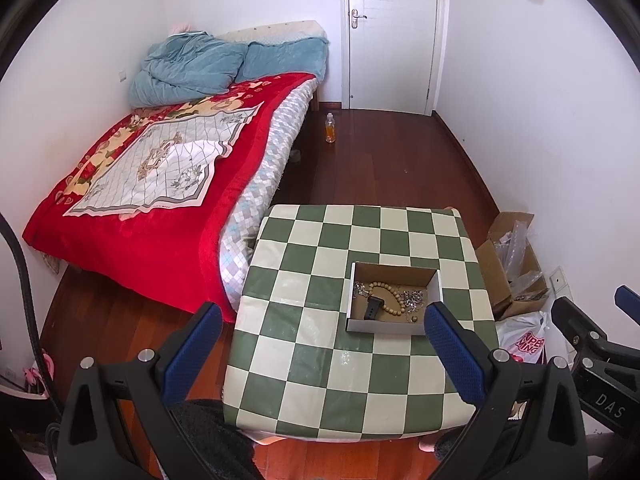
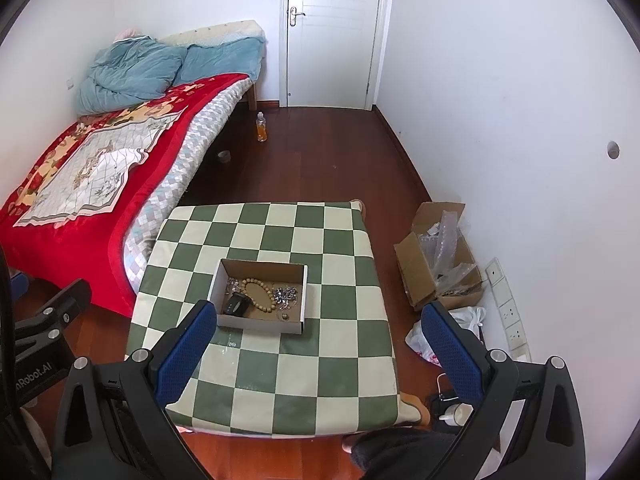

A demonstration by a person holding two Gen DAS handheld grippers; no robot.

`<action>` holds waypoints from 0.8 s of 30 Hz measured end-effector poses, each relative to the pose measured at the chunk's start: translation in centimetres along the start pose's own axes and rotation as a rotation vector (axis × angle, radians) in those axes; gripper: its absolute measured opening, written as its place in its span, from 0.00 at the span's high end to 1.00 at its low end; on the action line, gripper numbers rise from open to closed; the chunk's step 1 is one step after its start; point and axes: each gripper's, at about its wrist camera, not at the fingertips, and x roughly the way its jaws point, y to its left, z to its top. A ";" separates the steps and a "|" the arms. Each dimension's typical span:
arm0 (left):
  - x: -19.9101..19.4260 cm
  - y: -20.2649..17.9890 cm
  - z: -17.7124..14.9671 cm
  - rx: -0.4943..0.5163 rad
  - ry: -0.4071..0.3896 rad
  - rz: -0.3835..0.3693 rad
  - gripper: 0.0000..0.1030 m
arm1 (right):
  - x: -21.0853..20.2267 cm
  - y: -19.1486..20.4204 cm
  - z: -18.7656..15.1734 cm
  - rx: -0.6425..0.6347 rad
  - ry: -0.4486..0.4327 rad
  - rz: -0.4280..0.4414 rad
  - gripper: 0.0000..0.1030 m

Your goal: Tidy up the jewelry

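Observation:
A shallow white cardboard box [image 1: 394, 326] [image 2: 260, 325] sits on the green-and-cream checkered table [image 1: 320, 368] [image 2: 304, 376]. Inside lie a wooden bead bracelet [image 1: 394, 304] [image 2: 262, 296], a black watch piece [image 1: 374, 307] [image 2: 236, 305] and silvery chain jewelry [image 1: 412, 300] [image 2: 286, 295]. My left gripper [image 1: 324, 312] hovers open above the table's near half, nothing between its blue-padded fingers. My right gripper [image 2: 320, 312] is likewise open and empty, held high over the near edge; it also shows in the left wrist view as the right gripper [image 1: 600, 340] at the right.
A bed [image 1: 160, 168] [image 2: 92, 160] with a red blanket stands left of the table. A bottle [image 1: 330, 128] [image 2: 261, 127] stands on the wood floor near a closed door [image 1: 392, 32]. An open carton [image 1: 512, 272] [image 2: 440, 256] and plastic bag [image 2: 452, 332] lie to the right by the wall.

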 end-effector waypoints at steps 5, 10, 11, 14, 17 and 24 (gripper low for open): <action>0.0 -0.2 0.0 0.009 -0.009 0.005 0.00 | 0.0 -0.1 -0.1 0.004 0.001 0.002 0.00; -0.3 -0.2 0.0 0.014 -0.023 0.010 0.00 | -0.1 -0.1 -0.1 0.005 0.000 0.005 0.00; -0.4 -0.2 0.1 0.013 -0.024 0.011 0.00 | -0.1 0.0 -0.2 0.007 -0.001 0.005 0.00; -0.5 -0.1 0.1 0.011 -0.028 0.014 0.00 | -0.2 0.0 -0.3 0.009 -0.004 0.007 0.00; -0.5 0.1 0.0 0.009 -0.028 0.011 0.00 | -0.2 0.1 -0.3 0.012 -0.008 0.006 0.00; -0.5 0.2 0.0 0.008 -0.028 0.011 0.00 | -0.5 0.2 -0.1 0.015 -0.013 0.009 0.00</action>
